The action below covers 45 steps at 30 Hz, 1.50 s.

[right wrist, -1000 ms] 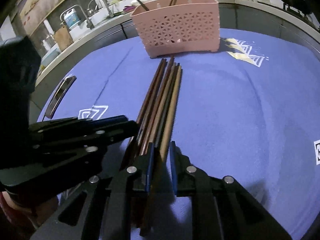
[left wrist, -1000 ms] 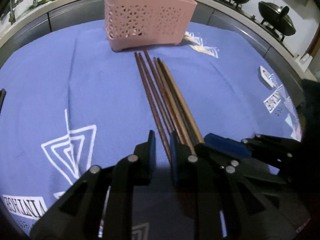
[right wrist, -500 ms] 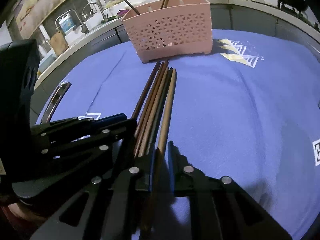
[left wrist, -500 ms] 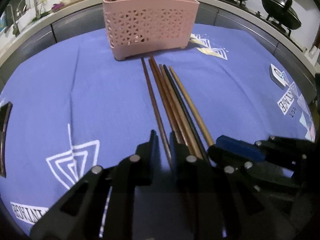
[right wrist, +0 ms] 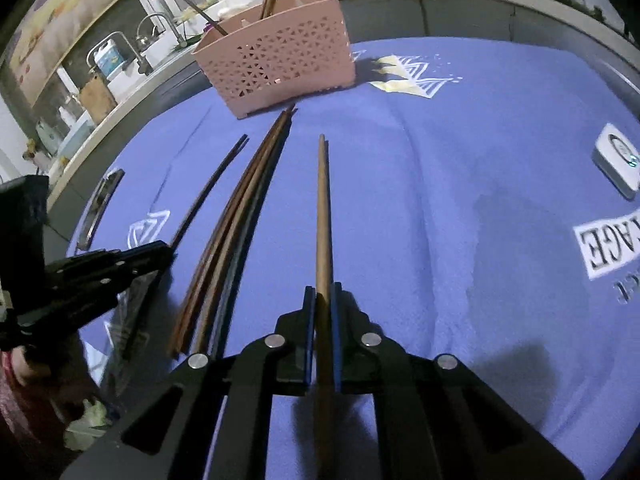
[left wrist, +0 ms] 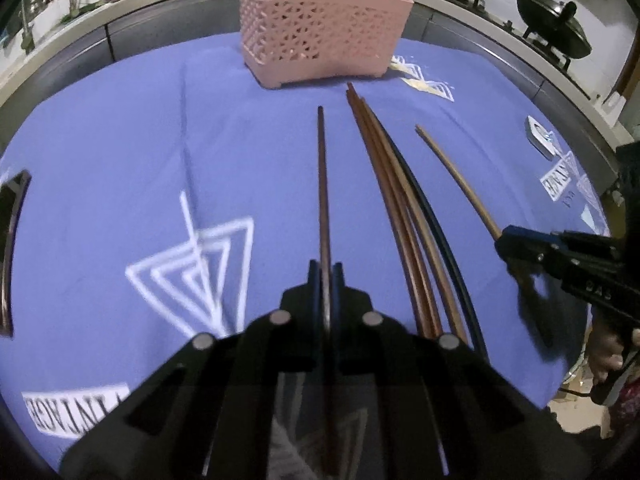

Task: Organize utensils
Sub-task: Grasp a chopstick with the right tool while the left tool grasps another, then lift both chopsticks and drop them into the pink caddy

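The left gripper (left wrist: 326, 276) is clamping a dark brown chopstick (left wrist: 322, 184), its tip pointing toward the pink basket (left wrist: 320, 36). The right gripper (right wrist: 323, 300) is pinching a lighter tan chopstick (right wrist: 322, 208), also aimed toward the basket. Between them, the other chopsticks (left wrist: 404, 216) are lying bundled on the blue cloth (left wrist: 120, 140). More utensils are standing inside the basket.

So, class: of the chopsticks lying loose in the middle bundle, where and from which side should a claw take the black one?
Take the black chopstick near its thick near end, coming from its right side. It lies flat on the blue cloth as the bundle's right-most stick, pressed against brown ones on its left, with bare cloth to its right.
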Available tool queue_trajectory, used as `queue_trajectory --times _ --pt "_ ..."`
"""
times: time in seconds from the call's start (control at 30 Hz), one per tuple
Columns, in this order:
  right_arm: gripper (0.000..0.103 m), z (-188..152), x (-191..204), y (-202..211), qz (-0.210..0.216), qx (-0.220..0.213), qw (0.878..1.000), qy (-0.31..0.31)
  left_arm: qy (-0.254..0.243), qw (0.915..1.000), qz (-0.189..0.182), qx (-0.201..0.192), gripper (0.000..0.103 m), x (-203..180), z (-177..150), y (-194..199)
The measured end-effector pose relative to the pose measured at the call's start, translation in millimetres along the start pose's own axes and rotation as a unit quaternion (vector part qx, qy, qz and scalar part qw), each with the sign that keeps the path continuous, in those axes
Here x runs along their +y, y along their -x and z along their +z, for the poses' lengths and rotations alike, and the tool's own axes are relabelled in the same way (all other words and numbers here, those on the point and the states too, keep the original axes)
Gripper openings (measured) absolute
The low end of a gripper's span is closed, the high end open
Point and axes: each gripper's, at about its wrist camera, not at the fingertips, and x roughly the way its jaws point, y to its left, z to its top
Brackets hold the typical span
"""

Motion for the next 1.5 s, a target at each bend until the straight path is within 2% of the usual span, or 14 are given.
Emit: queue_trajectory --times 0.23,0.3,0.43,0.5,0.6,0.73,0.93,1.1,1.3,1.37,1.5 --pt "0.01 52 9 -30 -0.011 -0.002 1.0 0.02 -0.023 0.9993 0.027 -0.003 0.006 -10 50 -29" --pt "0.01 64 10 -38 0.002 -0.001 1.0 0.022 -0.026 0.9992 0.031 -0.005 0.006 -12 64 -38" --pt "0.005 76 9 -45 0.009 0.005 1.0 0.026 -0.031 0.9994 0.018 -0.002 0.004 -12 80 -45" --pt "0.005 79 6 -32 0.03 -0.012 0.999 0.019 -0.021 0.9998 -0.002 -0.002 0.004 -8 84 -36" --pt "0.005 85 9 5 0.059 -0.073 0.995 0.029 -0.017 0.9981 -0.024 -0.054 0.004 -4 91 4" --pt "0.005 95 16 45 0.089 -0.149 0.984 0.041 -0.013 0.9916 -0.049 -0.119 0.004 -1 101 58" --pt "0.005 120 35 94 0.092 -0.241 0.964 0.069 -0.008 0.9756 -0.067 -0.209 0.004 2 116 133" --pt "0.005 138 47 121 0.095 -0.283 0.951 0.077 0.004 0.9629 -0.075 -0.259 0.004 8 131 173" --pt "0.005 180 63 147 0.082 -0.331 0.935 0.094 0.013 0.9473 -0.066 -0.313 0.004 10 163 210" --pt "0.005 202 71 152 0.076 -0.348 0.929 0.1 0.015 0.9422 -0.054 -0.33 0.004 11 179 217" --pt "0.005 237 82 147 0.062 -0.356 0.926 0.108 0.012 0.9373 -0.013 -0.348 0.004 13 213 217"
